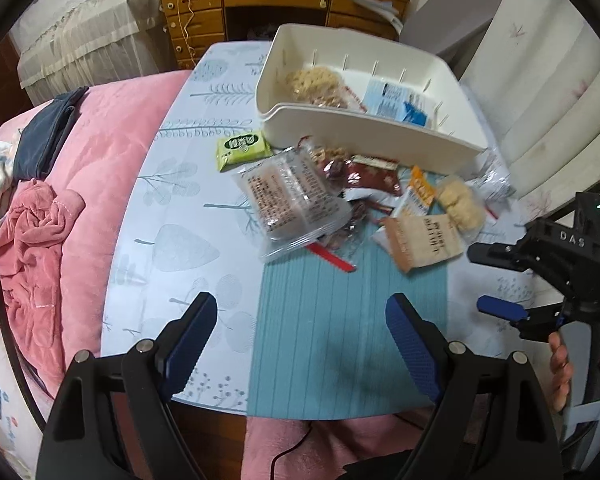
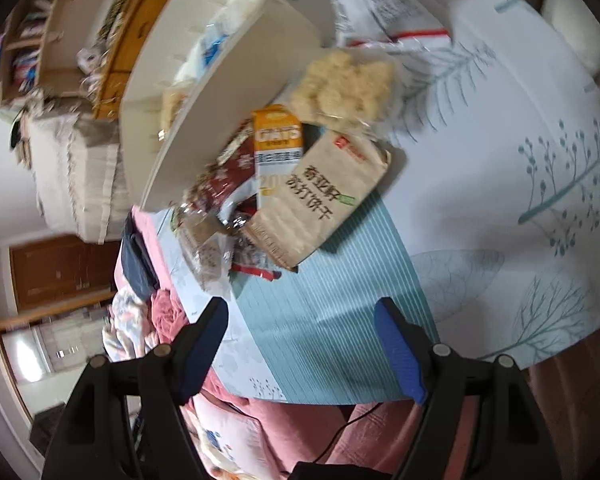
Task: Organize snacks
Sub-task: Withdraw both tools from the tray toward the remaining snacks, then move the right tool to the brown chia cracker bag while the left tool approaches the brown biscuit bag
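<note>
You are holding both grippers, left gripper (image 1: pixel 300 344) and right gripper (image 2: pixel 300 344), gaping, empty. Snack pile (image 1: pixel 340 196) lying mid-frame, touching white bin (image 1: pixel 364 136). Right jaws facing brown cracker packet (image 2: pixel 320 200): straddle its narrow sides squarely.

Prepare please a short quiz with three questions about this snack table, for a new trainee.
1. True or false: the white bin already holds some snacks.
2. Which packet lies apart at the left of the pile? A) green packet B) brown cracker packet C) orange packet
3. Fill in: the left gripper holds ____.

Key: 1. True, a pale snack bag and a blue-white packet lie inside. 2. A. 3. Nothing; its jaws stand open over the tablecloth.
</note>
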`<move>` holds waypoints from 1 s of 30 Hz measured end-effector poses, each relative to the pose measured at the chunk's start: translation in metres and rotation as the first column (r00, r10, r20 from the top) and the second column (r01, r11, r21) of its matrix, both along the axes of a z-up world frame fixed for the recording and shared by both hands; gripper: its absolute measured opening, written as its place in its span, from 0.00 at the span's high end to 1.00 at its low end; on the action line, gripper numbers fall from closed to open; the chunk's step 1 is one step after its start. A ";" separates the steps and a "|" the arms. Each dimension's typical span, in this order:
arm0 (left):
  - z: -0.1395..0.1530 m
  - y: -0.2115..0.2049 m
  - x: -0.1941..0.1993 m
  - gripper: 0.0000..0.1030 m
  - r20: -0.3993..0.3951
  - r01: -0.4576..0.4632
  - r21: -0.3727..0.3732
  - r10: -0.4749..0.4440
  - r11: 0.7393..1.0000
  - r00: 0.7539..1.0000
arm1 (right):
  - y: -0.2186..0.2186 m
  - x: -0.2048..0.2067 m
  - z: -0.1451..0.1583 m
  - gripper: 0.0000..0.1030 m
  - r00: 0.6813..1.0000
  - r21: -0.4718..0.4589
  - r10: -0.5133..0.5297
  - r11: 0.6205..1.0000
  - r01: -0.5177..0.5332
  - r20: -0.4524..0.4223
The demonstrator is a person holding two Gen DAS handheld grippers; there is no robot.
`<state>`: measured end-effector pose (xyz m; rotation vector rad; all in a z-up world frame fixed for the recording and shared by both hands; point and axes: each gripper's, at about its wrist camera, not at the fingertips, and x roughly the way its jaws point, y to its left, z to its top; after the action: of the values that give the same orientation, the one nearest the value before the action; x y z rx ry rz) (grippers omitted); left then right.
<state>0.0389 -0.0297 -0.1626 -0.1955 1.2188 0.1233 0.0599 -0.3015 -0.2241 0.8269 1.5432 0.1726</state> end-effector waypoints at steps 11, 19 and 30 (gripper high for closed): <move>-0.028 0.034 0.055 0.12 -0.100 0.192 -0.001 -0.191 0.981 0.976 | 0.007 0.001 -0.028 0.26 0.951 -0.071 -0.277 0.960 0.270 -0.134; -0.054 0.036 0.102 0.10 -0.144 0.398 -0.006 -0.395 0.917 0.907 | 0.014 -0.001 -0.039 0.26 0.847 -0.135 -0.506 0.862 0.489 -0.161; -0.099 0.030 0.156 0.10 -0.167 0.561 -0.114 -0.572 0.820 0.803 | 0.029 0.017 -0.045 0.26 0.787 -0.281 -0.605 0.781 0.558 -0.120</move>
<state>0.1946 0.0001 -0.2615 0.1431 1.4306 -0.4317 0.0765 -0.2726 -0.2689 1.1222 1.3848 -0.5627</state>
